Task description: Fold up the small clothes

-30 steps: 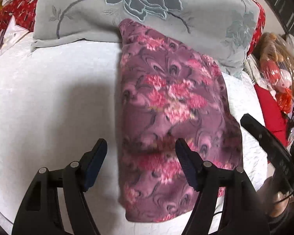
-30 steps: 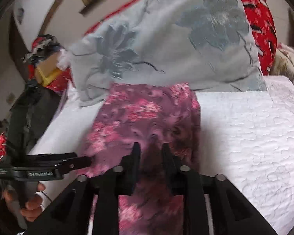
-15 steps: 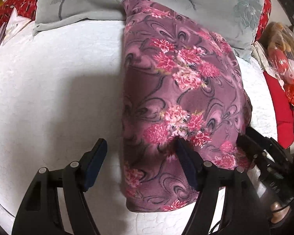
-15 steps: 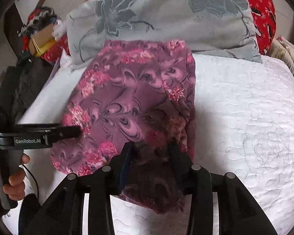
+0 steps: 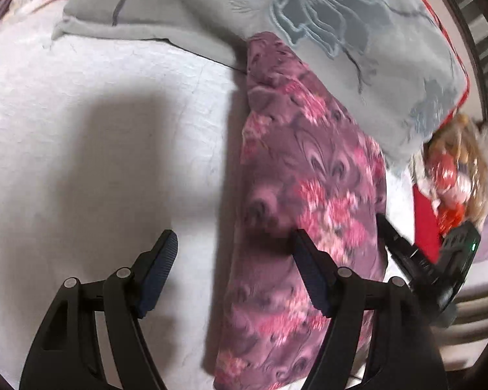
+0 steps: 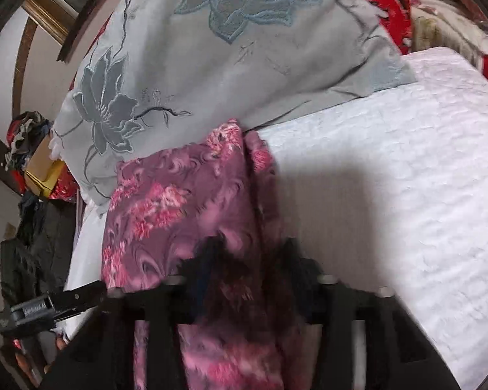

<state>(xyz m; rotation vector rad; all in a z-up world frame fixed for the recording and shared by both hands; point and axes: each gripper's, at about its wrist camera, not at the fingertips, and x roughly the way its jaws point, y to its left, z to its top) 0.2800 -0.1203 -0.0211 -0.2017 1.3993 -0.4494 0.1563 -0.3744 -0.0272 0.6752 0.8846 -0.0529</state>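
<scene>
Your left view shows the cloth [image 5: 309,195] as a long strip on the white bed [image 5: 97,130], its far end touching the grey pillow [image 5: 341,32]; the right gripper [image 5: 406,260] appears at the cloth's right edge. Your right view alone shows a box [image 6: 42,169] beside the bed. Your left gripper [image 5: 234,269] is spread wide, holding nothing, one finger over the cloth. Your right gripper [image 6: 247,269] is partly closed with cloth bunched between its blurred fingers.
</scene>
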